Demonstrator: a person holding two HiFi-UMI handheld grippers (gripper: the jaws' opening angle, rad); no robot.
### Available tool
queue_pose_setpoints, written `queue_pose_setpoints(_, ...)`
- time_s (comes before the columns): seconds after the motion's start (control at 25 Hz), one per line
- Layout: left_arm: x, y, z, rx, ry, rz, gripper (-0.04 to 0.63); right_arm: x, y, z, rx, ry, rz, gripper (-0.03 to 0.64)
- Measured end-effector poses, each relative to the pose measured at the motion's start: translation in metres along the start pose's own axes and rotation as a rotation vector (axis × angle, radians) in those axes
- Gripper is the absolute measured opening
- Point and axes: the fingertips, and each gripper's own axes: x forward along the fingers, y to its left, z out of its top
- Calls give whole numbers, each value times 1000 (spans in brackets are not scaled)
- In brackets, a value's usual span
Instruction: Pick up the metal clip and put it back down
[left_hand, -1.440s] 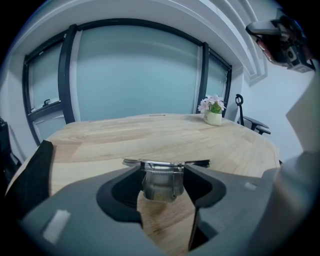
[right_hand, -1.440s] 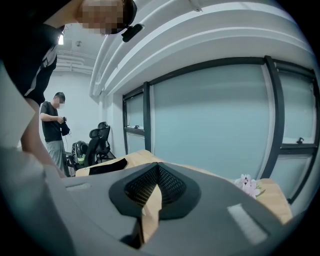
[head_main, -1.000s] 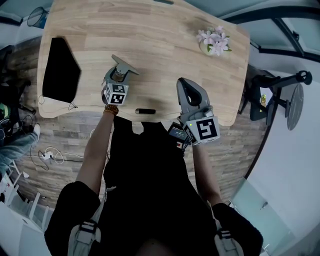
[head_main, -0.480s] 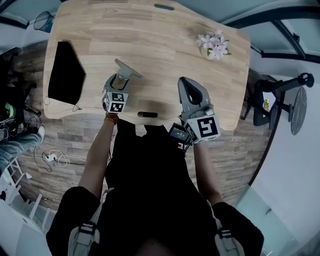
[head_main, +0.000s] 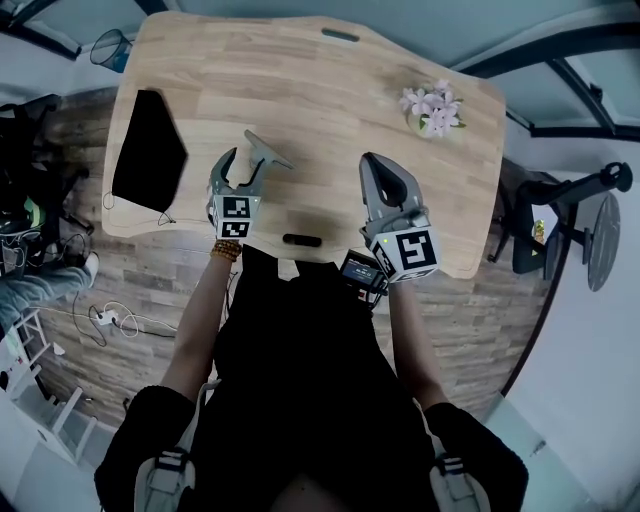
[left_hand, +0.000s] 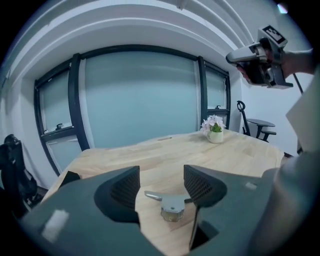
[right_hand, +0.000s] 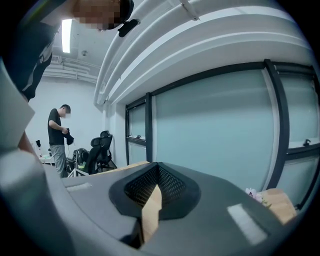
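The metal clip (left_hand: 171, 206), silver with a thin lever handle, lies on the wooden table (left_hand: 225, 155) between the jaws of my left gripper (left_hand: 161, 186). Those jaws stand apart, with a gap on either side of the clip. In the head view my left gripper (head_main: 245, 160) is open over the table's front middle, and the clip is hard to make out there. My right gripper (head_main: 383, 172) hovers to the right of it with its jaws shut and nothing between them. The right gripper view shows only a thin sliver of table between the closed pads (right_hand: 170, 187).
A black mat (head_main: 150, 152) lies at the table's left edge. A small pot of pale flowers (head_main: 430, 100) stands at the far right. A short dark object (head_main: 302, 240) lies near the front edge. An office chair (head_main: 560, 200) stands off the right side.
My left gripper's jaws have opened and let go of the clip, which now rests on the table. The right gripper has stayed shut and has hardly moved.
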Motion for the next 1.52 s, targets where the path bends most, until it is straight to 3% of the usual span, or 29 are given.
queue_pose_setpoints(0.44, -44, -4, 124, -32, -248, 26, 281, 5, -1, 16, -13, -46, 8, 23)
queue_pose_setpoints(0.8, -81, -20, 218, -41, -430, -9, 276, 2, -11, 33, -24, -86, -9, 23)
queue_pose_setpoints(1.08, -98, -31, 260, -36, -473, -26, 260, -7, -10, 58, -47, -136, -13, 23)
queue_pose_setpoints(1.52, -117, -40, 297, -5, -533, -22, 142, -17, -5, 91, -72, -205, -11, 23)
